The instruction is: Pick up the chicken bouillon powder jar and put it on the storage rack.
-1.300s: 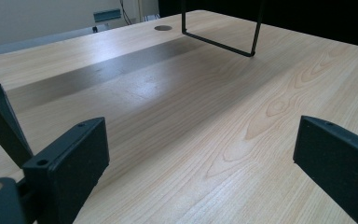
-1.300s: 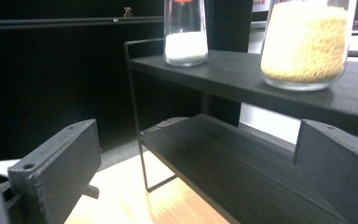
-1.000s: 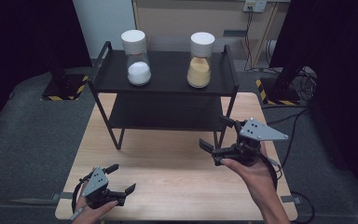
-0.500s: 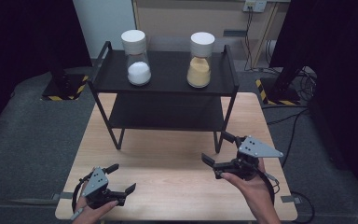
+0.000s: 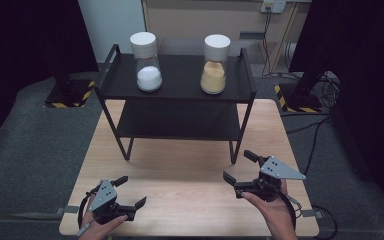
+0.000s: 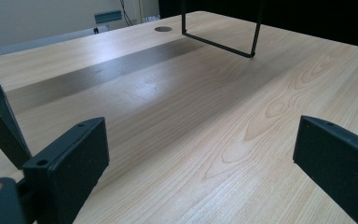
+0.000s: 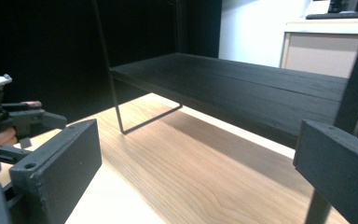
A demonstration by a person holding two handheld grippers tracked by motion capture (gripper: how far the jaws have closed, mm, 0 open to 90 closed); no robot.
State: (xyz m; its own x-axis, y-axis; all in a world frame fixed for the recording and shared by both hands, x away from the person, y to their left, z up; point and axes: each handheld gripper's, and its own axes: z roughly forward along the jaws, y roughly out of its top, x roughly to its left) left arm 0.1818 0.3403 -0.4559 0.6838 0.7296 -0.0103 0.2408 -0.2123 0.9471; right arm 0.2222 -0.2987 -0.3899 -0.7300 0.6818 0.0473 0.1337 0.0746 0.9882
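Grey carpet floor (image 5: 35, 150) around a light wood table (image 5: 190, 185), dark curtains at both sides. Black two-tier shelf rack (image 5: 177, 92) stands on the far half of the table. On its top shelf: jar with white powder (image 5: 146, 69) at left, jar with tan powder (image 5: 215, 71) at right, both upright with white lids, well apart from each other.

Right gripper (image 5: 241, 169) is held by the right hand (image 5: 272, 210) over the near right part of the table, just in front of the rack's front right leg; jaws wide, nothing between them. Its own view looks along the table under the rack's lower shelf (image 7: 242, 88), with the left gripper (image 7: 9, 123) farther off at the left edge.

Left gripper (image 5: 131, 191) sits at the near left corner of the table in the left hand (image 5: 102, 227), jaws wide, empty. Its own view shows bare table (image 6: 191, 107) between the jaws and a rack leg frame (image 6: 219, 39) beyond.

Both jars are up on the rack, well away from either pair of jaws; tan jar is nearer the right gripper, white jar nearer the left.
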